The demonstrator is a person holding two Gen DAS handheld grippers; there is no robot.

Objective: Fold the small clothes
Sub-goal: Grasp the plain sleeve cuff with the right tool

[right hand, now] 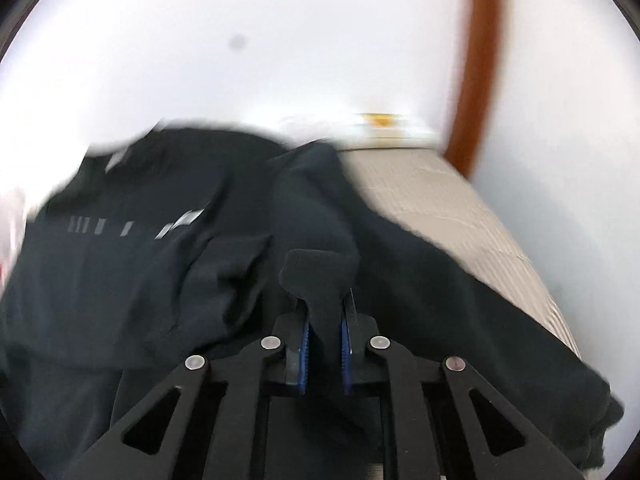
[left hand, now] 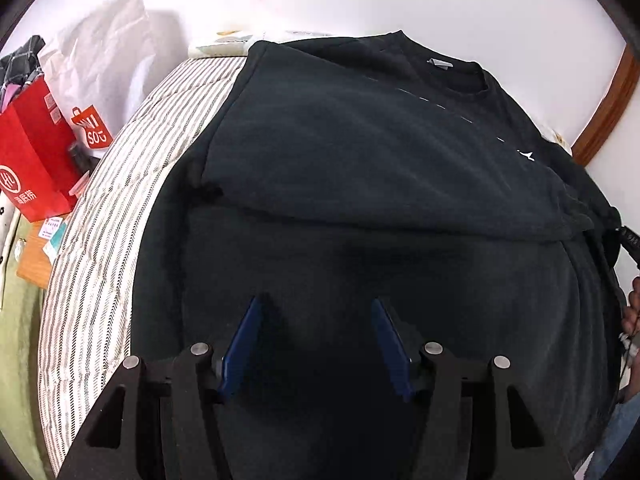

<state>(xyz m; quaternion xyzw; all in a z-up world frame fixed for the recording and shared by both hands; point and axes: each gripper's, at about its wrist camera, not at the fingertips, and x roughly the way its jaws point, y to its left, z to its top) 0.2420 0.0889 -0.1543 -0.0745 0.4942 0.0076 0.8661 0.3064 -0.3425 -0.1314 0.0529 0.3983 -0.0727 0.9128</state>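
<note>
Sweatshirt (left hand: 360,152) fabric is pinched between the closed jaws of the right gripper (right hand: 325,312), mid side-fold probably; the left gripper (left hand: 316,312) is held wide open above it, spread on the striped bed (left hand: 120,208). Next, that flap likely needs carrying across.

Left gripper (left hand: 316,312) jaws apart, right gripper (right hand: 325,300) — clamped

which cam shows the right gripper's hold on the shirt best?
Right wrist view: the right gripper has its blue fingers shut on a bunched fold of the black shirt, though motion-blurred. The left wrist view shows the shirt sharply, but not that grasp.
</note>
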